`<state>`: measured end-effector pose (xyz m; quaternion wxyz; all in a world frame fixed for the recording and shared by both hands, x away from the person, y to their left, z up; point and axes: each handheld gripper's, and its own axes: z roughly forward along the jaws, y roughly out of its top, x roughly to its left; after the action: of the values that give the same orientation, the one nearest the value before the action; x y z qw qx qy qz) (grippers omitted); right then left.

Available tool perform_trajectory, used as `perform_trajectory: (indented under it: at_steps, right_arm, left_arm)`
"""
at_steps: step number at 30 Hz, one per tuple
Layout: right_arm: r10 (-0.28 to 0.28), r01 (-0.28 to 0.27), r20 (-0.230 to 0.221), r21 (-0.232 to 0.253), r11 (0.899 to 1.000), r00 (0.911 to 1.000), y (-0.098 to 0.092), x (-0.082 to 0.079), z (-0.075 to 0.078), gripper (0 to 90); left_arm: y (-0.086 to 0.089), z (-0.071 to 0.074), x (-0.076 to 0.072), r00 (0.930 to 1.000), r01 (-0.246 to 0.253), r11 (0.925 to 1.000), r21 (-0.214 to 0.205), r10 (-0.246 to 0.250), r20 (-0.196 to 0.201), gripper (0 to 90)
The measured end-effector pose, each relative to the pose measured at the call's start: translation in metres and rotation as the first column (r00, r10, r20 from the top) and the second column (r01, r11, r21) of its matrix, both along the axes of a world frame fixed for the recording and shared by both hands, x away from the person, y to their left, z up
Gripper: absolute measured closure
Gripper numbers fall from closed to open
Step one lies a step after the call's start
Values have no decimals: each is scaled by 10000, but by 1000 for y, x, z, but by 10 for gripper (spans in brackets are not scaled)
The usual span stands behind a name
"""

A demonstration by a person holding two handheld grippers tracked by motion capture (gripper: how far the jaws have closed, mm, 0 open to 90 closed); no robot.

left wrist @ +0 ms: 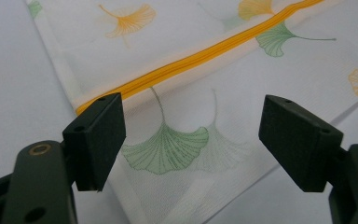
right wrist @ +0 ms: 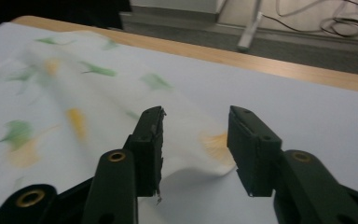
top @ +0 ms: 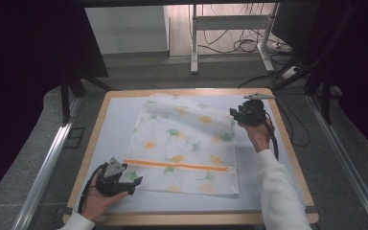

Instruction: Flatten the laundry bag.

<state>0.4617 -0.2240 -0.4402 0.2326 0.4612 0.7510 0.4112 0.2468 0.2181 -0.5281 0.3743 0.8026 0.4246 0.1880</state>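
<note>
Table [top: 287, 158]; leaf-print mesh bag [top: 187, 143] flat

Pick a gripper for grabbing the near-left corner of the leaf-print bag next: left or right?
Left. The left gripper sits open right at that corner of the bag, while the right gripper is open at the far right edge.

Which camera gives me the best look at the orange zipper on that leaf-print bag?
The left gripper view: the orange zipper runs sharp and close across the leaf-print bag, just beyond the open left claw. The high view shows the zipper's whole length, but small, as a thin line. The right gripper view gives blurred fabric with no clear zipper.
</note>
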Motion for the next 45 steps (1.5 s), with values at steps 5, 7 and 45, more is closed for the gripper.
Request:
perform_trajectory:
  at_steps: [5, 7, 45]
  right_arm:
    - [1845, -1817, -487, 561, 9818, 9816, 10, -33, 5, 856]
    - [2370, -2347, -755, 382, 9713, 9686, 16, -41, 2, 892]
    - [1080, -1321, -2174, -994, 9862, 9701, 35, 31, -55, 893]
  left_arm:
    - [-1, 0, -1, 10000, -27, 10000, 2, 27, 5, 227]
    - [-1, 0, 0, 10000, -16, 10000, 8, 16, -11, 227]
    - [1, 2, 0, 10000, 82, 9999, -87, -82, 54, 226]
